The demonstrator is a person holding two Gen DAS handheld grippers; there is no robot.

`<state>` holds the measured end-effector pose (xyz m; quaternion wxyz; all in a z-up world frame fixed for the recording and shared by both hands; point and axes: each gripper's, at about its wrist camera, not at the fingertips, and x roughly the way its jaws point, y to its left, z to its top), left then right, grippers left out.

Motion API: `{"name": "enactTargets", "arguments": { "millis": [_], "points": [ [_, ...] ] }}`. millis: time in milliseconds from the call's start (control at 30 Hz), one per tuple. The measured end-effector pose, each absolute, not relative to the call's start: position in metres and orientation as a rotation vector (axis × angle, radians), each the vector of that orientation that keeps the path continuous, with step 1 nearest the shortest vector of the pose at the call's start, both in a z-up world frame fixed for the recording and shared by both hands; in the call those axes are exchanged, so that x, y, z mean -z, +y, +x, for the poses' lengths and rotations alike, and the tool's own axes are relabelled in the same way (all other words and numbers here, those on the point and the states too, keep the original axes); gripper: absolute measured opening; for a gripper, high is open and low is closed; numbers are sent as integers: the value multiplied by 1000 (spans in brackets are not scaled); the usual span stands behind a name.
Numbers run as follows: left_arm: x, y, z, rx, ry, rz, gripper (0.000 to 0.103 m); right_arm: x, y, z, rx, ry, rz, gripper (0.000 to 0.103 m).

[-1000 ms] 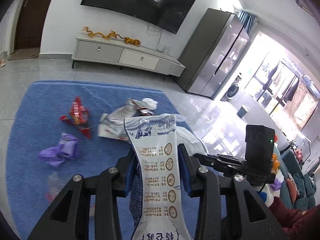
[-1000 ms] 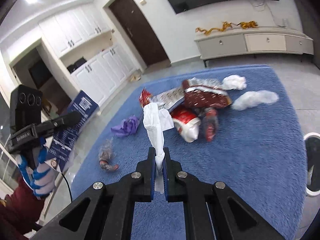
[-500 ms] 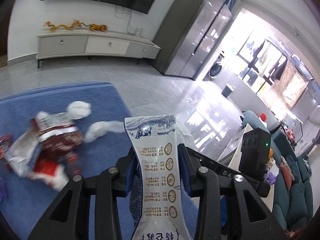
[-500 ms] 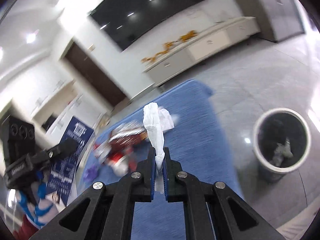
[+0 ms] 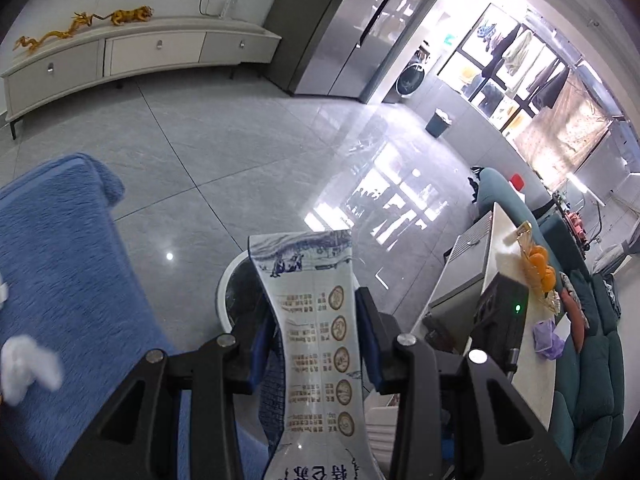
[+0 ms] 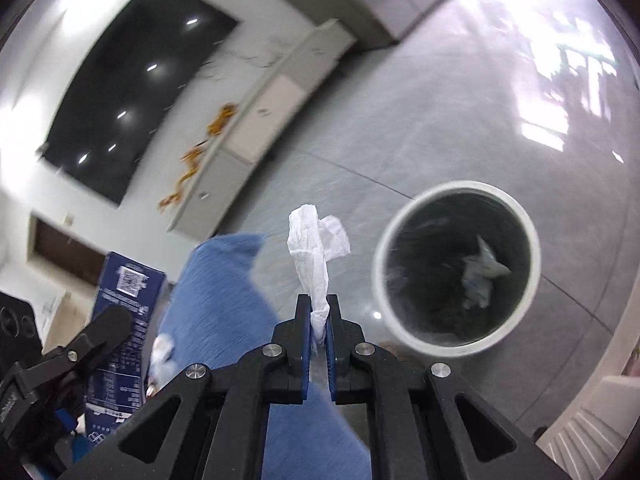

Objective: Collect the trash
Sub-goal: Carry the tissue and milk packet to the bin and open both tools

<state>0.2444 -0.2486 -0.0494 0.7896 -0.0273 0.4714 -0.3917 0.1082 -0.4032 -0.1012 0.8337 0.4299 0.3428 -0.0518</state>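
My left gripper (image 5: 316, 336) is shut on a blue-and-white printed bag (image 5: 312, 320), held upright in front of the white-rimmed trash bin (image 5: 224, 300), mostly hidden behind it. My right gripper (image 6: 319, 322) is shut on a crumpled white tissue (image 6: 316, 248), held just left of the same bin (image 6: 520, 236). The bin has a dark liner and a crumpled wrapper (image 6: 482, 276) inside. In the right wrist view the left gripper (image 6: 80, 344) with its bag shows at the lower left.
The blue rug (image 5: 60, 264) lies left of the bin with white tissue scraps (image 5: 28, 364) on it. A white TV cabinet (image 5: 140, 52) stands at the far wall. A low table (image 5: 500, 276) and teal sofa (image 5: 592, 380) are on the right. Grey tiled floor surrounds the bin.
Both grippers have swung right, away from the trash pile on the rug, to the bin. The bin is now close in both views. Both still hold their items.
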Motion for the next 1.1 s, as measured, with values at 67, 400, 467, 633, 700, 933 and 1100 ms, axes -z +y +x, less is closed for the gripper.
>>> {"name": "enactTargets", "arguments": {
  "millis": [67, 400, 467, 633, 700, 933, 1100],
  "points": [
    [59, -265, 256, 843, 1034, -47, 37, 116, -417, 114, 161, 743, 941, 7],
    [110, -324, 293, 820, 1126, 11, 37, 165, -464, 141, 297, 784, 1062, 7],
    [119, -333, 298, 810, 1145, 20, 37, 173, -471, 145, 313, 788, 1089, 8],
    [138, -349, 308, 790, 1187, 29, 37, 185, -484, 153, 348, 807, 1117, 9],
    [146, -353, 311, 782, 1206, 25, 37, 188, -485, 152, 357, 813, 1126, 10],
    [158, -356, 321, 761, 1230, -33, 39, 195, -488, 144, 401, 803, 1153, 38],
    [157, -355, 324, 752, 1221, -54, 41, 183, -487, 138, 412, 764, 1135, 38]
  ]
}}
